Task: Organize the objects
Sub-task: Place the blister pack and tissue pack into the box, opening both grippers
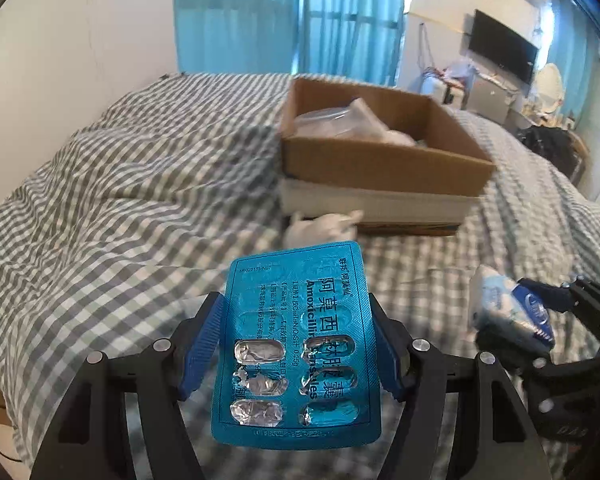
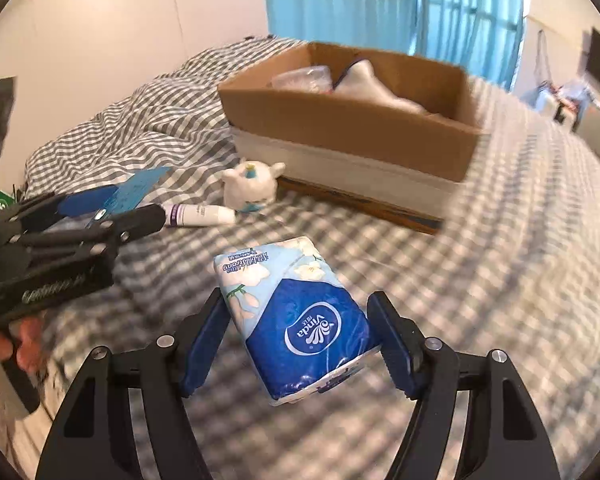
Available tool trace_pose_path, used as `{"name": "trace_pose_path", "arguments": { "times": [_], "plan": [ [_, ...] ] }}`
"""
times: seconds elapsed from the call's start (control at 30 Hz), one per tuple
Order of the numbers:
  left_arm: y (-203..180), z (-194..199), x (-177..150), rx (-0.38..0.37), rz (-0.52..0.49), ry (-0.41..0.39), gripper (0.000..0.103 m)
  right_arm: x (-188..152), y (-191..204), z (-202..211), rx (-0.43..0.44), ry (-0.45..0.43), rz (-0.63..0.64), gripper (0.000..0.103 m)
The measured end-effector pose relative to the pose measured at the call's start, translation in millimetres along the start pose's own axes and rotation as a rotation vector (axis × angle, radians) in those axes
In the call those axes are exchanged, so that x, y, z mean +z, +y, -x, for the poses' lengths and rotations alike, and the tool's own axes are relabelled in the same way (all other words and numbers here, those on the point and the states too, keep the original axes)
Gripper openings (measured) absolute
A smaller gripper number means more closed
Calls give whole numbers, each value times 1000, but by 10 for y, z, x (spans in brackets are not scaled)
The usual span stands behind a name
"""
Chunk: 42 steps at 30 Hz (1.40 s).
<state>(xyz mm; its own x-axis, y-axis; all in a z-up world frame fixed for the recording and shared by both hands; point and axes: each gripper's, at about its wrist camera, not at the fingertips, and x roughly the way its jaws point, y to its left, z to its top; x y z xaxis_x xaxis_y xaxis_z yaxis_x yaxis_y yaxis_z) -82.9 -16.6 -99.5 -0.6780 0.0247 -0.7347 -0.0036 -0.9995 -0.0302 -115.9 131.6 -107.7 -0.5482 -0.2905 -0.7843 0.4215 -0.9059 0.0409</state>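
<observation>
Grippers (image 1: 300, 344) (image 2: 298, 340) clamp blister pack (image 1: 300, 340), tissue pack (image 2: 296, 316).

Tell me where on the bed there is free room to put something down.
The checked cover lies bare right of the tissue pack, below the cardboard box. It is crowded left of the box's near corner: a white plush toy and a tube lie there.

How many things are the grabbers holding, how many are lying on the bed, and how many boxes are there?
Held in grabbers: 2, the pill sheet in the left gripper and the tissue pack in the right gripper.
Lying loose on the bed: 2, the white plush toy and the tube.
Boxes: 1, the cardboard box.
Total: 5
</observation>
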Motion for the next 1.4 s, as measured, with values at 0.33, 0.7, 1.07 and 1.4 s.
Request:
{"name": "trace_pose_path", "arguments": {
  "times": [0.33, 0.7, 1.07, 1.4],
  "plan": [
    [-162, 662, 268, -47, -27, -149, 69, 46, -157, 982, -85, -178, -82, 70],
    [-233, 689, 933, -66, -42, -217, 69, 526, -51, 1367, -114, -278, 4, 70],
    [-353, 79, 1621, -84, -75, -208, 69, 1448, -250, 1084, -116, -317, 14, 70],
    [-457, -694, 1793, -79, -116, -145, 69, 1923, -669, 262, -110, -267, -69, 70]
  ]
}}
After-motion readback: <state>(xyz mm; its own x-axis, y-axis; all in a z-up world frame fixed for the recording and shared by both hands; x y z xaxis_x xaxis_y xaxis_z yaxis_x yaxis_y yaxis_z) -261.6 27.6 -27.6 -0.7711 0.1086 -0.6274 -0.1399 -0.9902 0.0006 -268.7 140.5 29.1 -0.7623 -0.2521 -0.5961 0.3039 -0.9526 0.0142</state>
